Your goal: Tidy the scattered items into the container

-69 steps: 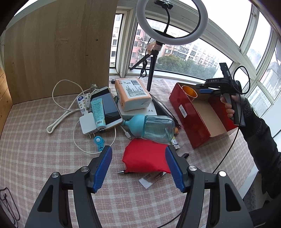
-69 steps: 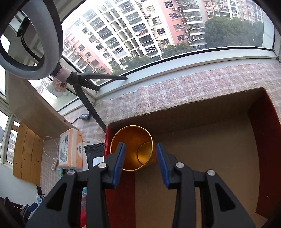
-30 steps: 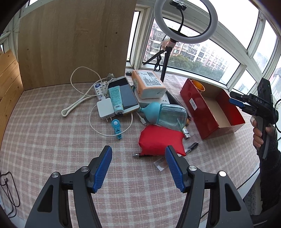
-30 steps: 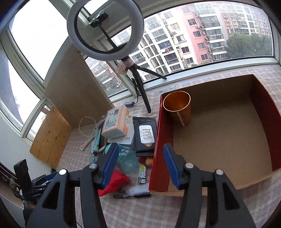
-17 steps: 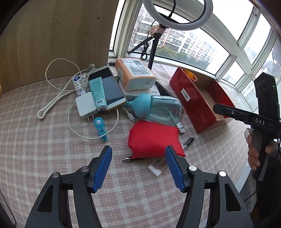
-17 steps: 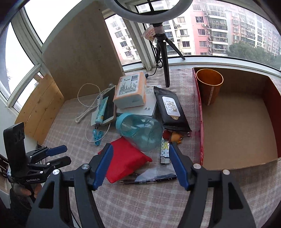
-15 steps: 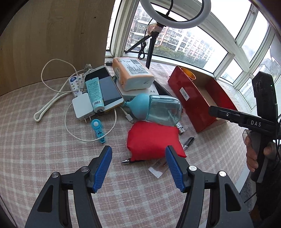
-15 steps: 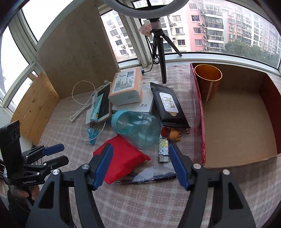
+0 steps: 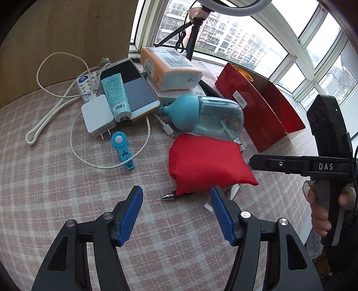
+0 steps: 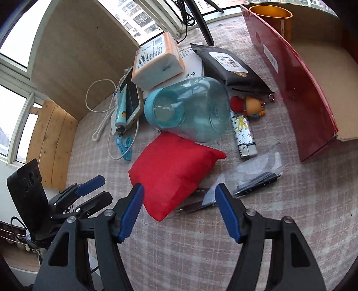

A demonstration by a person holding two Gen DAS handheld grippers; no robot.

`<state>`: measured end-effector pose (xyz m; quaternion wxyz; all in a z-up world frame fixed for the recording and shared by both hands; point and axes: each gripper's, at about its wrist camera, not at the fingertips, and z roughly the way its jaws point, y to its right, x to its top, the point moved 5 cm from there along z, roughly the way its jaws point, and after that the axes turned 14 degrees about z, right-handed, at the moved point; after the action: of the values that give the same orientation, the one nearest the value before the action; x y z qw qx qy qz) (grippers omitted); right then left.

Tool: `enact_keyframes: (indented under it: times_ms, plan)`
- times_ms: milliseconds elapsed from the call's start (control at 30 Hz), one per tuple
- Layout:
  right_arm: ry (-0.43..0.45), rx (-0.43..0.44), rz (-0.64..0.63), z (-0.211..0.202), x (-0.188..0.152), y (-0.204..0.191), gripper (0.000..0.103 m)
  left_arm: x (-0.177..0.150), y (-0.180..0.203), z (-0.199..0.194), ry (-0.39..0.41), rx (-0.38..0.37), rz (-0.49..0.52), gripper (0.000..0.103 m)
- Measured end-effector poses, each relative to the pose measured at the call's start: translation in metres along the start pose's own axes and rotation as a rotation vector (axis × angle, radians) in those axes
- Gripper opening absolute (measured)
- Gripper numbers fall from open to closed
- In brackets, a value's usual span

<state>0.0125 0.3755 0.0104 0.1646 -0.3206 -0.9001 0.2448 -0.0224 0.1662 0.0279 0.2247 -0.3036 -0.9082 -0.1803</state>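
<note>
A red pouch [image 9: 205, 163] lies on the checked tablecloth with a pen [image 9: 170, 196] poking out from under it; it also shows in the right wrist view [image 10: 172, 172]. Behind it lies a blue-capped clear bottle [image 9: 210, 116]. The red cardboard box [image 9: 257, 107] holding an orange cup [image 10: 271, 16] stands to the right. My left gripper [image 9: 176, 215] is open and empty just in front of the pouch. My right gripper [image 10: 179, 212] is open and empty, low over the pouch's near edge and a clear bag of pens [image 10: 257, 179].
A phone [image 9: 132, 89], a tube [image 9: 115, 96], a white charger with cable [image 9: 97, 115], a blue clip [image 9: 122, 150], a tissue pack [image 9: 170, 67], a black wipes pack [image 10: 230, 67], a lighter [image 10: 243, 136] and a toy keychain [image 10: 252, 105] lie scattered. A wooden panel [image 9: 67, 33] stands behind.
My right gripper has left the box, swung left and come down over the red pouch and pen bag. My left gripper has moved closer to the pouch.
</note>
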Motion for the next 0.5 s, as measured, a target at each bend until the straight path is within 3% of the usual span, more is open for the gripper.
enact_keyframes:
  times_ms: [100, 200, 233, 267, 367, 433, 500]
  plan:
    - [-0.032, -0.017, 0.008, 0.009, 0.000, 0.000, 0.065, 0.001, -0.001, -0.002, 0.006, -0.004, -0.006, 0.061]
    - [-0.072, 0.021, 0.032, 0.018, -0.003, -0.001, 0.065, 0.002, -0.002, -0.006, 0.019, -0.001, -0.010, 0.061]
    - [-0.083, 0.049, 0.046, 0.020, -0.004, -0.001, 0.060, 0.003, -0.003, -0.007, 0.022, 0.003, -0.011, 0.061]
    - [-0.094, 0.078, 0.059, 0.021, -0.005, -0.001, 0.045, 0.002, -0.003, -0.009, 0.025, 0.006, -0.013, 0.061]
    - [-0.095, 0.139, 0.085, 0.020, -0.007, -0.003, 0.020, 0.002, -0.007, -0.016, 0.037, 0.020, -0.022, 0.061]
    - [-0.075, 0.160, 0.072, 0.016, -0.007, -0.006, 0.007, 0.001, -0.010, -0.020, 0.047, 0.031, -0.034, 0.061]
    - [-0.072, 0.208, 0.074, 0.011, -0.008, -0.011, 0.005, -0.001, -0.015, -0.027, 0.058, 0.046, -0.048, 0.061]
